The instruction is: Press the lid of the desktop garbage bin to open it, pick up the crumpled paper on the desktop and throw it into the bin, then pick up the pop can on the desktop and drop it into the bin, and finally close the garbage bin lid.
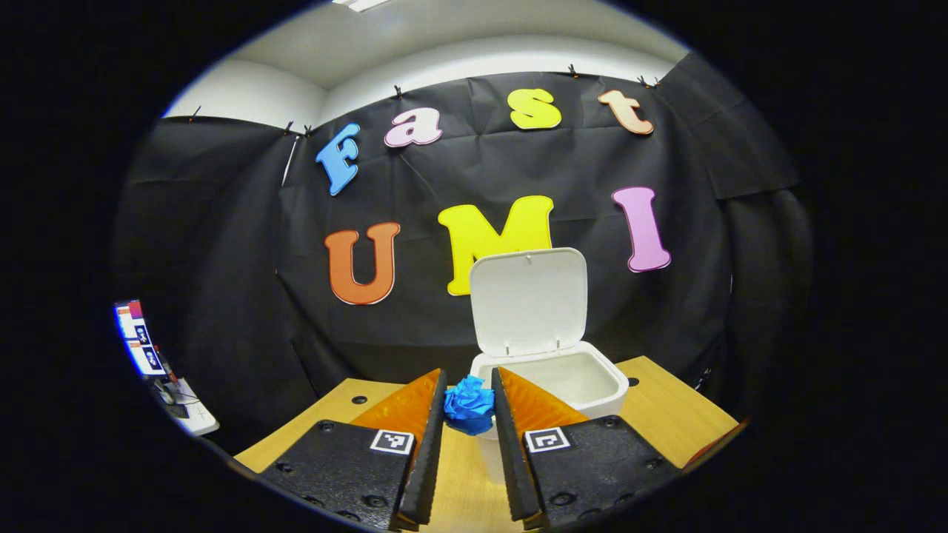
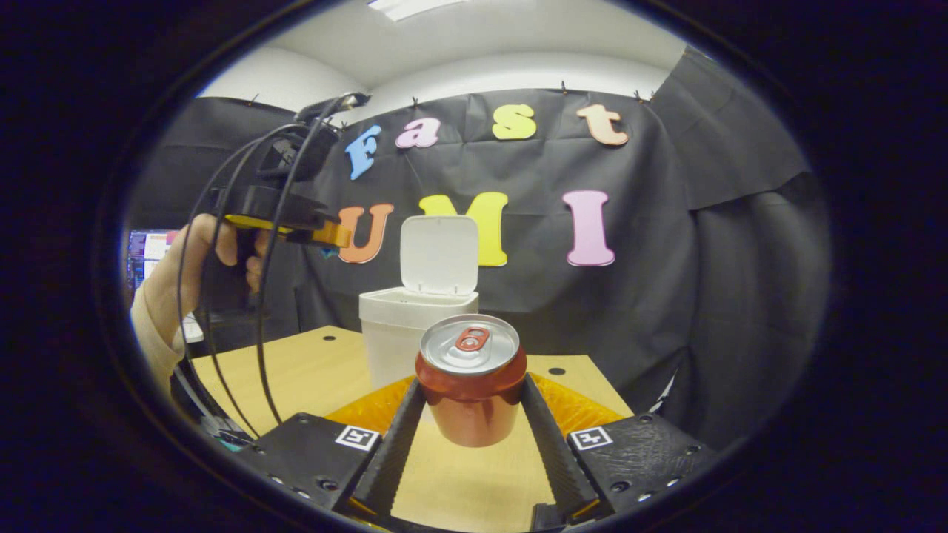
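The white desktop bin (image 1: pixel 615 385) stands on the wooden table (image 1: pixel 666 414) with its lid (image 1: pixel 529 300) swung upright. My left gripper (image 1: pixel 469 381) is shut on the blue crumpled paper (image 1: pixel 469 405), held in the air just before the bin's near-left rim. In the right gripper view, my right gripper (image 2: pixel 472 385) is shut on the red pop can (image 2: pixel 472 385), upright, both fingers against its sides, in front of the bin (image 2: pixel 392 333). The left gripper (image 2: pixel 333 237), held by a hand (image 2: pixel 178 281), hangs high to the left of the raised lid (image 2: pixel 439 255).
Black cables (image 2: pixel 259 333) trail down from the left gripper over the table's left part (image 2: pixel 296 370). A lit screen (image 1: pixel 141 340) and white equipment sit off the table's left edge. The black cloth wall stands close behind the bin.
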Motion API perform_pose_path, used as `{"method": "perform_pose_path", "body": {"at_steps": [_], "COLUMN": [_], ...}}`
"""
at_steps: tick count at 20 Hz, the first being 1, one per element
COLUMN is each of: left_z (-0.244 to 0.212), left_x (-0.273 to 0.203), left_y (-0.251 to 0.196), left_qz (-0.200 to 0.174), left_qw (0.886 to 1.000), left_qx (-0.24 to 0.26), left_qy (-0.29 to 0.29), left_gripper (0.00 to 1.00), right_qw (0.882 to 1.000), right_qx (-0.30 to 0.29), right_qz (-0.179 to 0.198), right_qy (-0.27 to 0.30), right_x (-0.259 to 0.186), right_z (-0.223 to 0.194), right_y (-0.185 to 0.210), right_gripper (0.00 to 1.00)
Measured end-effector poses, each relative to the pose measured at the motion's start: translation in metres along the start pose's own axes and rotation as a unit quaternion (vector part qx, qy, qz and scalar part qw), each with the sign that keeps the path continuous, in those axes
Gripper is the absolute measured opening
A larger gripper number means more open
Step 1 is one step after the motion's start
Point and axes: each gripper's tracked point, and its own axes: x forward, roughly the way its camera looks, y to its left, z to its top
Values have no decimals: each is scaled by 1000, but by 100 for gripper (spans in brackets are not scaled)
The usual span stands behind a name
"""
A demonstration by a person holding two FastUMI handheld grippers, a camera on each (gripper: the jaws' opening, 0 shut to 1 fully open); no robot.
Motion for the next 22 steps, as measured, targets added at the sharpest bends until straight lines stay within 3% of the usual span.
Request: {"method": "perform_pose_path", "body": {"at_steps": [2, 5, 10, 17, 20, 22], "left_z": [-3, -8, -19, -28, -30, -28], "left_x": [33, 82, 134, 138, 128, 118], "left_y": [-12, -14, -40, -72, -90, -91], "left_qz": [-4, 23, 4, -30, -72, -77], "left_qw": [1000, 1000, 1000, 999, 997, 996], "left_qx": [-11, 2, 21, 20, -4, -8], "left_qy": [14, 15, 22, 27, 33, 36], "left_gripper": [40, 40, 40, 41, 43, 62], "right_qw": [1000, 999, 998, 994, 994, 995], "right_qx": [7, 22, 43, 79, 74, 72], "right_qz": [-13, -31, -55, -69, -74, -70], "right_qy": [3, 5, 4, -17, -16, -16], "right_x": [3, 3, 0, -2, -2, 1], "right_z": [-3, -4, -3, 5, 4, 5], "right_y": [-16, -35, -66, -84, -83, -75], "right_gripper": [78, 78, 78, 78, 78, 78]}}
